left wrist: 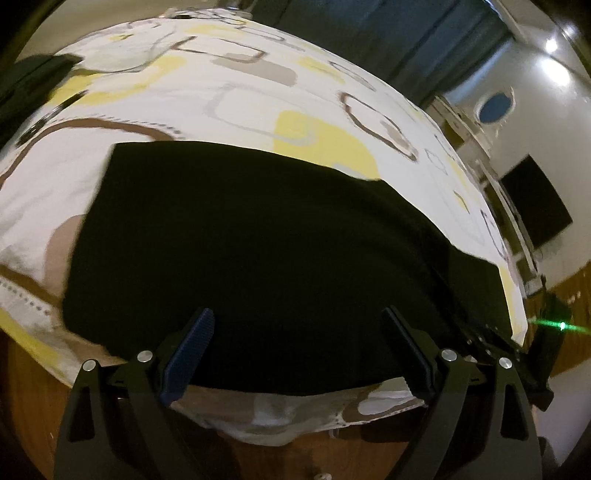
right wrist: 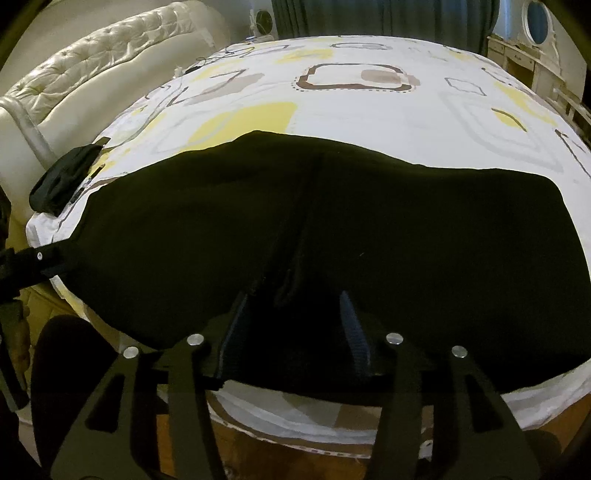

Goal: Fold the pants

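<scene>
Black pants (left wrist: pixel 258 251) lie spread flat on a bed near its front edge; they also fill the middle of the right wrist view (right wrist: pixel 332 229), with a seam running down the centre. My left gripper (left wrist: pixel 297 317) is open, its fingers wide apart just above the near edge of the pants, holding nothing. My right gripper (right wrist: pixel 293 299) is open, its fingers over the near edge of the pants by the central seam. The other gripper shows at the right of the left wrist view (left wrist: pixel 495 343) and at the left of the right wrist view (right wrist: pixel 33 258).
The bed has a white sheet with yellow and brown shapes (right wrist: pixel 369 110). A small black cloth (right wrist: pixel 62 181) lies at its left edge by a cream tufted headboard (right wrist: pixel 92 70). Dark curtains (right wrist: pixel 369 14) and a white dresser (right wrist: pixel 528 55) stand behind. Wooden floor (right wrist: pixel 295 458) lies below.
</scene>
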Tool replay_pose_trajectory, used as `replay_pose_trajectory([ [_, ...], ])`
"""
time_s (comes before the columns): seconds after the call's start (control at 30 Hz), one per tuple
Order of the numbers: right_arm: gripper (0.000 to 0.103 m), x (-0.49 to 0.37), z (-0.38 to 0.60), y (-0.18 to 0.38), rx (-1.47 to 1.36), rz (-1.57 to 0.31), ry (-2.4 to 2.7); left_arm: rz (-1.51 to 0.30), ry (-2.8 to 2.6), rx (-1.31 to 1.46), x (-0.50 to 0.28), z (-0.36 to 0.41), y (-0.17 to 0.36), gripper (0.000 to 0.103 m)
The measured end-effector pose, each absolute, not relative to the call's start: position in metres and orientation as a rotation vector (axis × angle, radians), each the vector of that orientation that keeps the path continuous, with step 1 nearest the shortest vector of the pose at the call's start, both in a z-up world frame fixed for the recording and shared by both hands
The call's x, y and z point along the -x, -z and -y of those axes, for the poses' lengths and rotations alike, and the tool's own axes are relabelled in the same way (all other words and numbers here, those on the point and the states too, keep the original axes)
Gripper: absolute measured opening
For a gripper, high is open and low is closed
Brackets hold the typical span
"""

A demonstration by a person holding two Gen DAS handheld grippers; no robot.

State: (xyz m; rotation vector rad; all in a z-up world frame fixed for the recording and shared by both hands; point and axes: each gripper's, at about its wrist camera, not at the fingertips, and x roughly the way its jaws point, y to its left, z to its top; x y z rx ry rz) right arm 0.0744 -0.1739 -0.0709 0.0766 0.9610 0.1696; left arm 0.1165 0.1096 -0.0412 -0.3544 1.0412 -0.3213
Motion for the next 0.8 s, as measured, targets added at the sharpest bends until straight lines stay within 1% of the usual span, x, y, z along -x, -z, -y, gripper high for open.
replay_pose_trajectory([
  [0.07,0.056,-0.072,0.171,0.071,-0.061,-0.962,-0.171,-1.035,0.298,0.376,-0.116,-0.124,0.041,0.090],
  [0.2,0.057,-0.068,0.168,0.069,-0.049,-0.968,-0.173,-1.021,0.251,0.434,-0.117,-0.159,0.042,0.090],
  [0.43,0.058,-0.056,0.177,0.054,-0.192,-0.955,-0.222,-0.945,0.206,0.566,-0.119,-0.224,0.031,0.090],
  [0.5,0.058,-0.054,0.179,0.051,-0.219,-0.953,-0.230,-0.924,0.210,0.568,-0.124,-0.235,0.031,0.090],
  [0.63,0.059,-0.054,0.182,0.047,-0.260,-0.955,-0.240,-0.938,0.260,0.615,-0.145,-0.254,0.048,0.090],
  [0.7,0.064,-0.054,0.182,0.046,-0.279,-0.956,-0.242,-0.950,0.300,0.663,-0.158,-0.260,0.058,0.090],
  [0.8,0.064,-0.055,0.182,0.047,-0.291,-0.965,-0.248,-0.983,0.320,0.693,-0.173,-0.263,0.070,0.090],
])
